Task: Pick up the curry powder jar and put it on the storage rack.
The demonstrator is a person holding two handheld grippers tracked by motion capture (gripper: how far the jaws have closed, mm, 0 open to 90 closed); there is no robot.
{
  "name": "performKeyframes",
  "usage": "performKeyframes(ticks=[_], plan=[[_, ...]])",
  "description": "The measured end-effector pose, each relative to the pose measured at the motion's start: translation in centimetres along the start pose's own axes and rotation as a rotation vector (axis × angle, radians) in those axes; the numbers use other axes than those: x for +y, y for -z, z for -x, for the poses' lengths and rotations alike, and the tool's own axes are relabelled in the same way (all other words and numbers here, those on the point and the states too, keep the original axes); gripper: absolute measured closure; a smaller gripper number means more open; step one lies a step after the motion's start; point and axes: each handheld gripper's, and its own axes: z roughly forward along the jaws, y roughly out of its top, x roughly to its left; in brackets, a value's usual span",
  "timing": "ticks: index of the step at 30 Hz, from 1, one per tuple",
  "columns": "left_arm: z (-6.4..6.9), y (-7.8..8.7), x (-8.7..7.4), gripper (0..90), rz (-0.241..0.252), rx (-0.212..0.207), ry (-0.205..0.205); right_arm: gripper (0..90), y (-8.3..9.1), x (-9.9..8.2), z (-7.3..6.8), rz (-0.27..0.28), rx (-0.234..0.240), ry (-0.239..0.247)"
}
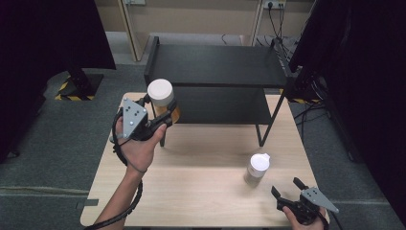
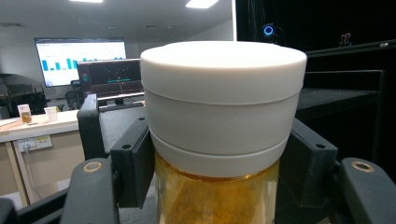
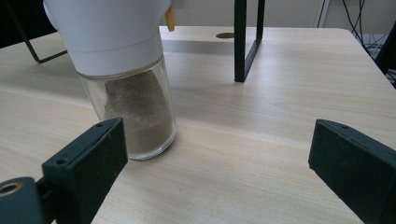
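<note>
The right gripper (image 1: 287, 188) sits nearest, at the near right corner of the wooden table (image 1: 201, 191), held low with its jaws spread wide and nothing between them. In the right gripper view (image 3: 219, 154) the two black jaws stand far apart over bare wood. Just ahead of its left jaw, standing upright on the table, is a glass shaker jar (image 3: 133, 107) with a white cap, partly filled with brownish-grey powder; in the high view this shaker jar (image 1: 257, 168) stands a little beyond and to the left of the right gripper, not touching it.

Farther off, on the left, the left hand (image 1: 139, 148) raises the left gripper (image 1: 163, 108) above the table's far left part. Its jaws are clamped on an amber jar (image 1: 163, 100) with a wide white lid. In the left gripper view (image 2: 219, 172) the jaw pads press both sides of the amber jar (image 2: 217, 196) just below the white lid (image 2: 223, 98), and the jar stands upright between them.

Beyond the held jar is a black two-tier shelf (image 1: 215, 64), right in front of the left gripper; the jar is level with its lower tier's left edge. One shelf leg (image 3: 246, 42) rises ahead of the right gripper.
</note>
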Motion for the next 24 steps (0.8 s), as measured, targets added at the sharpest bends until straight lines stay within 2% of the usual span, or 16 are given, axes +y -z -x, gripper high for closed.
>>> performKeyframes(ticks=[11, 24], plan=[[0.1, -0.7, 1.3, 35.1, 0.006, 0.002, 0.011, 4.6, 0.0, 0.0, 0.1, -0.001, 0.002, -0.004], [-0.2, -1.6, 3.0, 35.1, 0.020, 0.007, 0.005, 4.6, 0.0, 0.0, 0.1, 0.002, 0.002, -0.008]])
